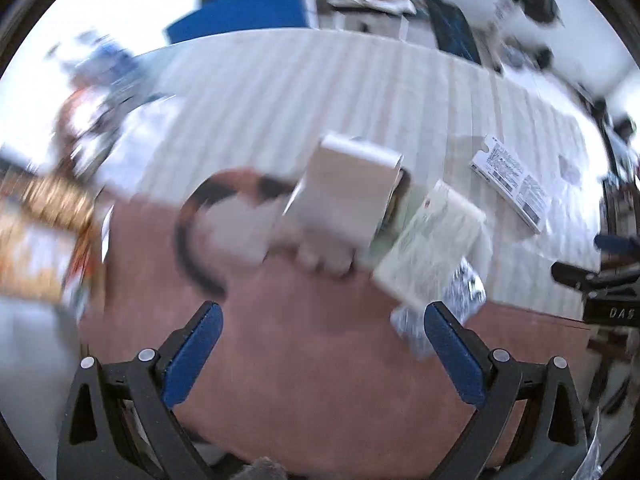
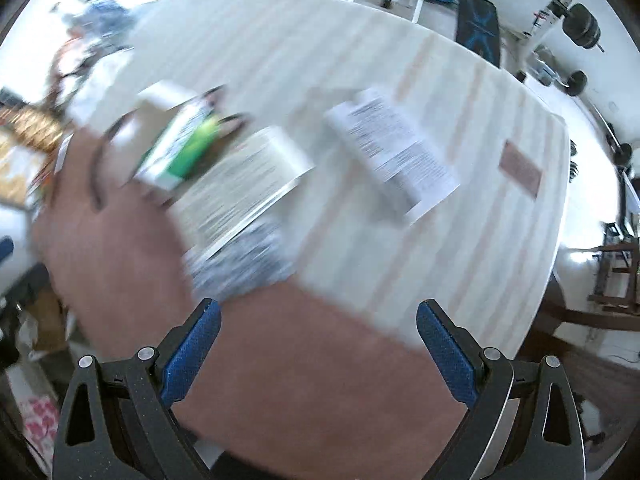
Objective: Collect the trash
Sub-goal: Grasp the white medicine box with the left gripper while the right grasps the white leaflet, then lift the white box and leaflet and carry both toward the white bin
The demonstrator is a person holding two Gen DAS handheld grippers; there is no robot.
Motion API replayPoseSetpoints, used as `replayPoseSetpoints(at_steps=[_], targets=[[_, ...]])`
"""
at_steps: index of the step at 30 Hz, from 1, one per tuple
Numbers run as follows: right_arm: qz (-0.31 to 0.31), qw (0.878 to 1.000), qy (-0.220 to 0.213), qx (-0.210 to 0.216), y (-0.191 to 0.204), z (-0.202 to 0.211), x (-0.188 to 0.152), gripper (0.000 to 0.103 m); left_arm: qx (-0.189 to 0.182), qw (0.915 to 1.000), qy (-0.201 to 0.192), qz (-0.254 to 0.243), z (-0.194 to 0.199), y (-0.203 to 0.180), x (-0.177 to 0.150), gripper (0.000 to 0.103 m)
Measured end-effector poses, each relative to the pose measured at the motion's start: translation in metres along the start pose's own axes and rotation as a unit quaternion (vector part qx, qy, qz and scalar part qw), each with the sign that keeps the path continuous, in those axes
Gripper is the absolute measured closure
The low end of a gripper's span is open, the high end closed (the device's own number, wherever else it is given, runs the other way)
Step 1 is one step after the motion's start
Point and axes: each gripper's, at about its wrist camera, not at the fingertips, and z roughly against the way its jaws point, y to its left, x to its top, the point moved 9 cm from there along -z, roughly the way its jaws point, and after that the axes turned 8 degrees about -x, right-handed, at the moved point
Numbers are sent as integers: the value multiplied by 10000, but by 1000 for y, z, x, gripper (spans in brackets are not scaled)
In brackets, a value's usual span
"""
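Both views are blurred by motion. My left gripper (image 1: 322,316) is open and empty above a brown paper bag (image 1: 304,360). Beyond it lie a white box (image 1: 344,192), a cream printed carton (image 1: 432,240), a crinkled silver wrapper (image 1: 460,292) and a flat printed box (image 1: 510,182) on the striped table (image 1: 320,88). My right gripper (image 2: 318,316) is open and empty over the same bag (image 2: 300,380). Ahead of it lie a green and white carton (image 2: 180,148), a printed carton (image 2: 248,180), the silver wrapper (image 2: 240,264) and a printed white box (image 2: 392,152).
A black curved bag handle (image 1: 188,240) lies on the bag's far part. Orange packaging (image 1: 36,236) sits at the left. A small brown card (image 2: 520,170) lies on the table at the right. The other gripper's black body (image 1: 600,280) shows at the right edge.
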Motion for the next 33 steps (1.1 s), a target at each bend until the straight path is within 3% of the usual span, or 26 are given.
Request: replayPoseSetpoints(at_steps=[5,10,14,16,19,22,25,33], targets=[[2,9989,359,-291,-30,-56,52,3,142,9963,637,-561,-55,-7,48,0],[313,9964,632,-479,-33,-106,78,3,106,9907,1174,-675,-98,-8,61,1],[491,9950,691,-537,-34,-130,88,0,119,9913,1149,-629,-113,-6,73,2],[430,9971,569,-274,-35,-129,93,0,71,9933,1057,-456,-114,-3,80,23],[124,9989,395,-203,-43,-125,97,6,-58,9957,918,-138,-112,0,82,24],[-489,9973,532,100,-50,-121,89,7,-65,9955,872,362,-107,9,70,24],[-1312,9863,847,533,-53,-116,60,7,-43,9933,767,865,-97,20,44,24],[-1866,9742,1057,707,-44,-104,-32,7,78,9768,758,2000,-67,56,-71,24]])
